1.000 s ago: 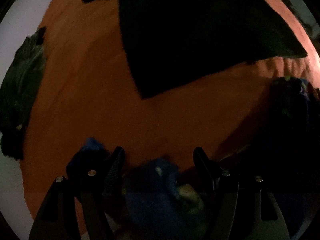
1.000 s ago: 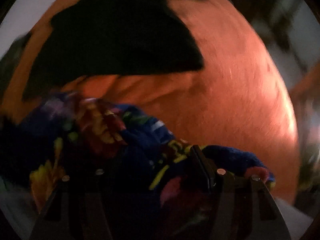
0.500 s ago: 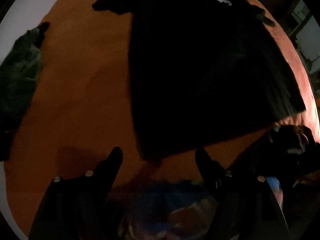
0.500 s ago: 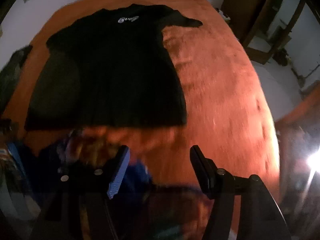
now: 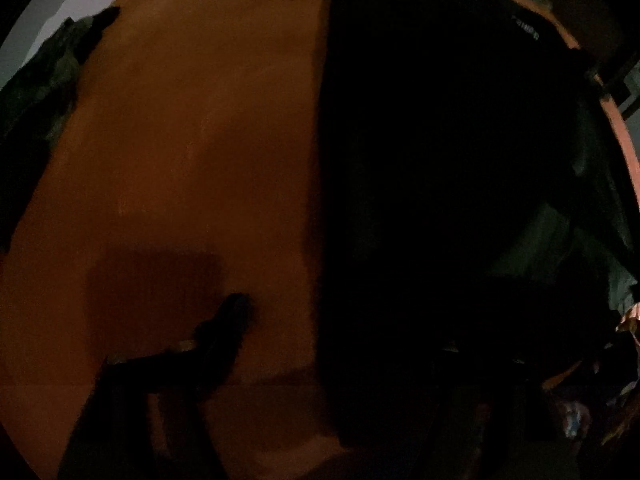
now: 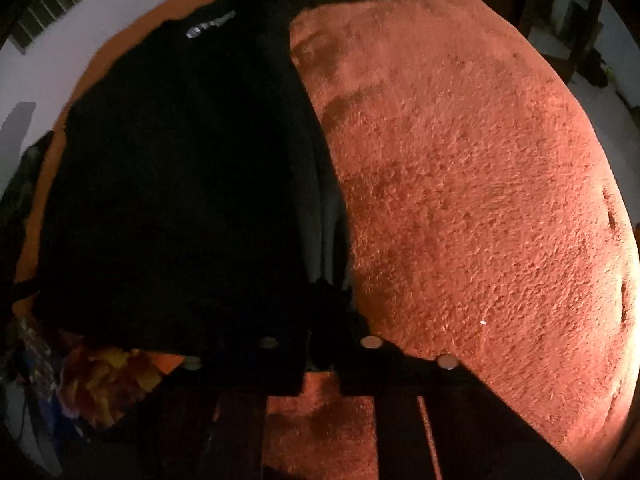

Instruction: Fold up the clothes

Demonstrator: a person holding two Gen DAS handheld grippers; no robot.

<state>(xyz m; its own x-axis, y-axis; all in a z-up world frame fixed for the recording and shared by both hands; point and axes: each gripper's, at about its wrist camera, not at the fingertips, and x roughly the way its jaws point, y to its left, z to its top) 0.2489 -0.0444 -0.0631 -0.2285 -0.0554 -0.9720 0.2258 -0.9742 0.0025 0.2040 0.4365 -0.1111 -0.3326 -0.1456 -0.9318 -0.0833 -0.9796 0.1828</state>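
In my left wrist view, the picture is very dark. The black T-shirt (image 5: 432, 168) lies spread on the orange blanket (image 5: 180, 152) and fills the right half of the view, with one sleeve reaching out at the far left. I can see only one finger (image 5: 228, 328) of the left gripper (image 5: 340, 340), on the bare blanket just left of the shirt's side edge; the other finger is lost against the black cloth, so I cannot tell if the jaws are apart or together. A dark green garment (image 5: 36, 92) lies at the far left edge of the blanket.

In my right wrist view, the T-shirt (image 6: 180, 184) lies flat on the left, with a small white print near the collar at the far end. The right gripper (image 6: 316, 320) is at the shirt's near right corner. Its fingers look dark against the cloth, and I cannot tell whether they grip it. A colourful cloth (image 6: 100, 380) lies at the near left. The orange blanket (image 6: 480, 200) is bare on the right.
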